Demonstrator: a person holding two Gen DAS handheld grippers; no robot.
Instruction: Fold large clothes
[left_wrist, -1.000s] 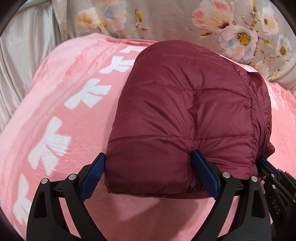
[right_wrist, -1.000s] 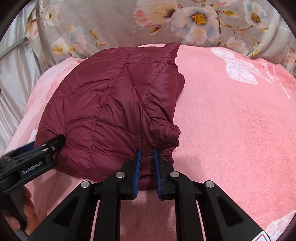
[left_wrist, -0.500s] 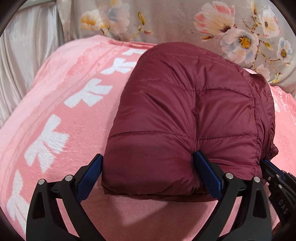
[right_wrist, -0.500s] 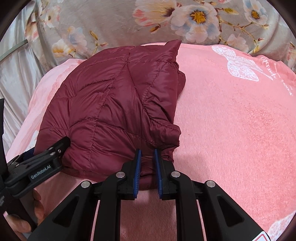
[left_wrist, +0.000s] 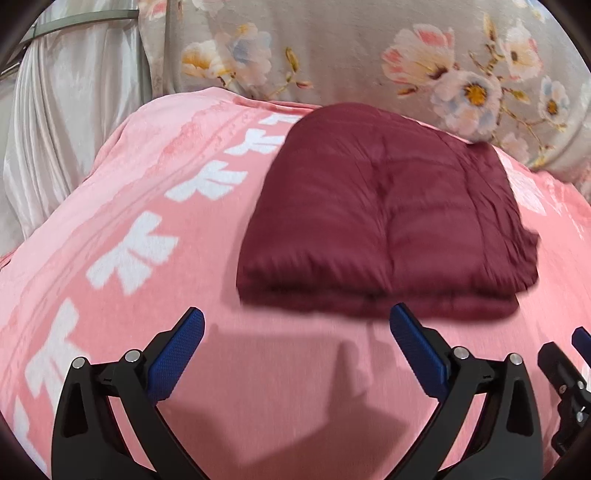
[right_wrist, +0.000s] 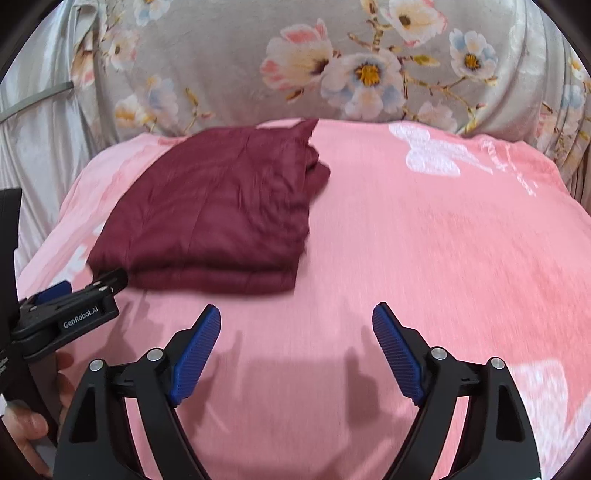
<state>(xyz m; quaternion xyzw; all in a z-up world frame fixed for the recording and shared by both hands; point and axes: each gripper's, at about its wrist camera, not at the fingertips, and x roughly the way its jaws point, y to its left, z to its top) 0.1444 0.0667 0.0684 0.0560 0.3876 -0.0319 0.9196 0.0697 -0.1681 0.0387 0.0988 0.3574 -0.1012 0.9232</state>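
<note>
A dark red quilted jacket (left_wrist: 388, 221) lies folded into a compact rectangle on the pink blanket (left_wrist: 288, 369). My left gripper (left_wrist: 295, 314) sits just short of its near edge, jaws opening wide, nothing between them. In the right wrist view the jacket (right_wrist: 221, 214) lies left of centre. My right gripper (right_wrist: 296, 309) is drawn back from its near right corner, jaws opening, empty. The left gripper (right_wrist: 74, 306) shows at that view's left edge, held by a person's hand (right_wrist: 29, 421).
The pink blanket (right_wrist: 443, 240) with white prints spreads wide to the right of the jacket. A grey floral cloth (right_wrist: 332, 55) rises behind it. Silvery curtain fabric (left_wrist: 55, 129) hangs at the far left.
Both grippers have pulled back from the jacket's near edge. The right gripper, shut on the jacket's edge before, has let go and opened. The left jaws no longer straddle the jacket.
</note>
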